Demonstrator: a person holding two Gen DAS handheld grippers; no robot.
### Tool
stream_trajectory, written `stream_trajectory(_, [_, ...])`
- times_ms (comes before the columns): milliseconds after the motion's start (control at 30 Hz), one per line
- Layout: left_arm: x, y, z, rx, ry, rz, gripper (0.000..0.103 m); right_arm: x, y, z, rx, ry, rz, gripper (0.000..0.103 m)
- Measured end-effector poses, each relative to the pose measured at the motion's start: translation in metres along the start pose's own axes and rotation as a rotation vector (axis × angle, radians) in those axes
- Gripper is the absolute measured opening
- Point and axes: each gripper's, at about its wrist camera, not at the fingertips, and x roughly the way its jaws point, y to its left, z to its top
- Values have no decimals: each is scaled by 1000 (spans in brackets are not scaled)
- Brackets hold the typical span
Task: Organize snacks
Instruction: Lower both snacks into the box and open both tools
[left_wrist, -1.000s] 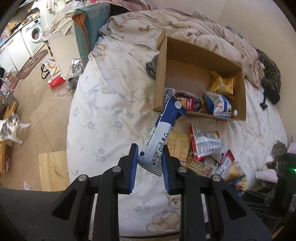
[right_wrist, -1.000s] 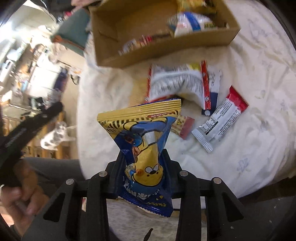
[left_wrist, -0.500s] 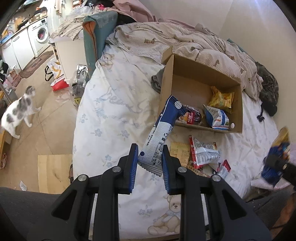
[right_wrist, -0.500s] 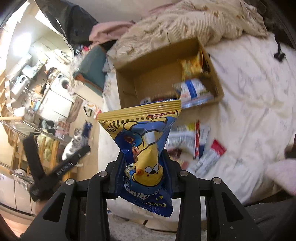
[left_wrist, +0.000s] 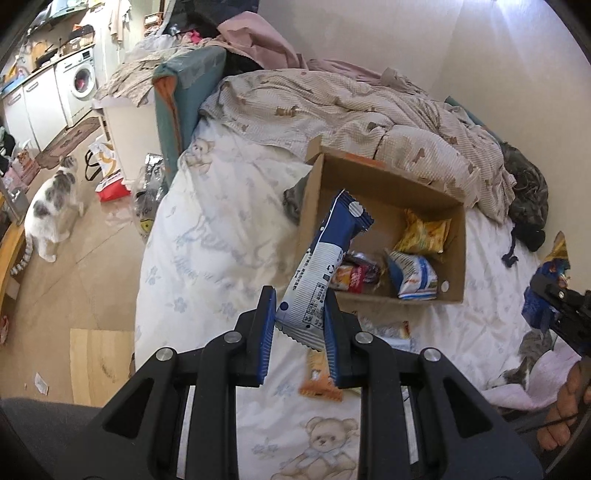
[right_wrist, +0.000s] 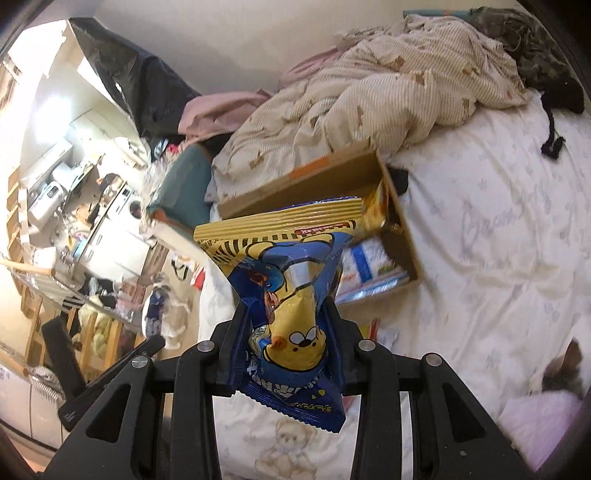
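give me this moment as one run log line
left gripper: shut on blue-white wrapper | right gripper: shut on blue-yellow snack bag | cardboard box: on bed, holds several snacks | both packs outside box

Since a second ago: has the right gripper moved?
Yes. The right gripper, shut on the blue-and-yellow snack bag, has pulled up and back: the cardboard box now looks smaller and farther off.

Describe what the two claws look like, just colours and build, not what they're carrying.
The left claw has a black plastic frame with cut-out openings and silver screw heads, ending in blue ribbed pads. The right claw has the same black frame and silver screws, but its fingers look black. No cables or sleeves show clearly.
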Motion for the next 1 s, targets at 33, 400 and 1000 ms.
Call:
stream_trajectory(33, [2,-4,6,11,-6,3,21,1,-3,6,8,-15,-4,38])
stream_trajectory(400, [50,-55,52,138,2,-17,21,64,-39,46,122,21,36,38])
stream_trajectory(1000, [119,-63,47,153,-12,-2,21,151,-30,26,41,193,13,39])
